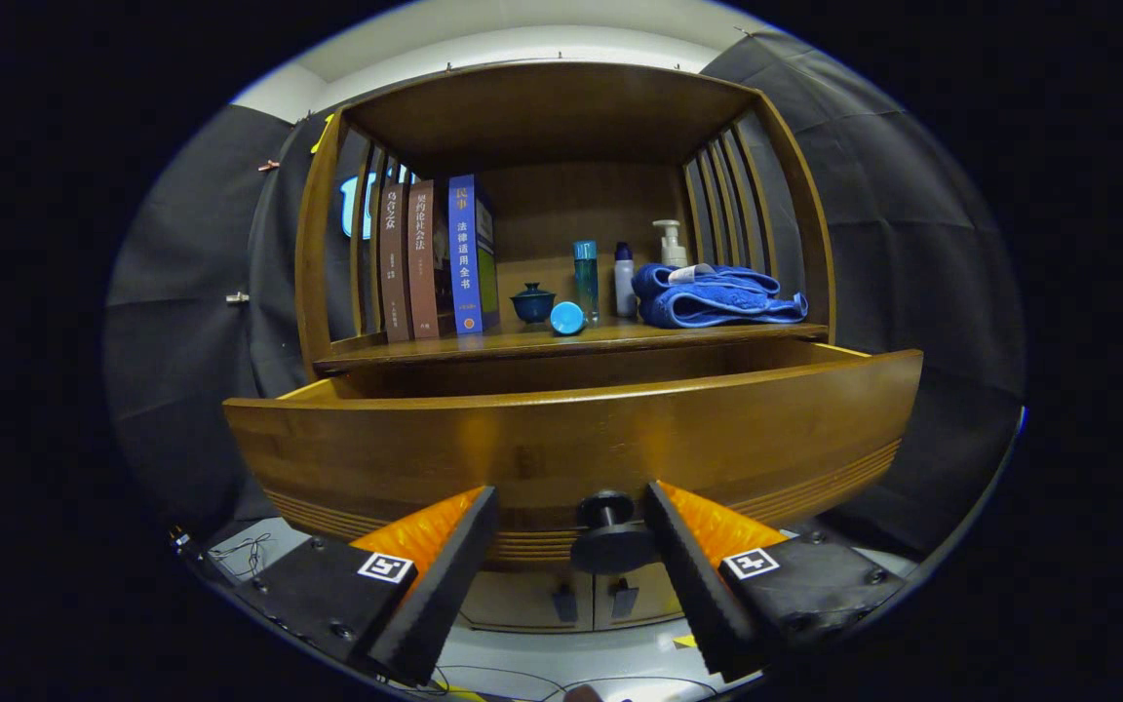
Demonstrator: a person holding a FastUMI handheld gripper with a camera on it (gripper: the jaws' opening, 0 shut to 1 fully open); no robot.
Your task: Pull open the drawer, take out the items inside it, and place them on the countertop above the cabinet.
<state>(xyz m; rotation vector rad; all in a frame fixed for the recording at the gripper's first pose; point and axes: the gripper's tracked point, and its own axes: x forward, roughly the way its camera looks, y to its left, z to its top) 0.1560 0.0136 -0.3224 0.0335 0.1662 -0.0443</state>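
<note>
One step looks done: the drawer stands pulled out across the middle of the frame, its front panel facing the camera. What it holds is hidden behind that panel. The gripper is spread wide with its fingers either side of the dark round knob, the right finger near it and the left well apart; they grip nothing. Emptying is left, I judge. The countertop above carries books, a lidded cup, bottles and a blue towel; bare wood remains along its front edge. Reaching in means clearing the drawer's top rim.
</note>
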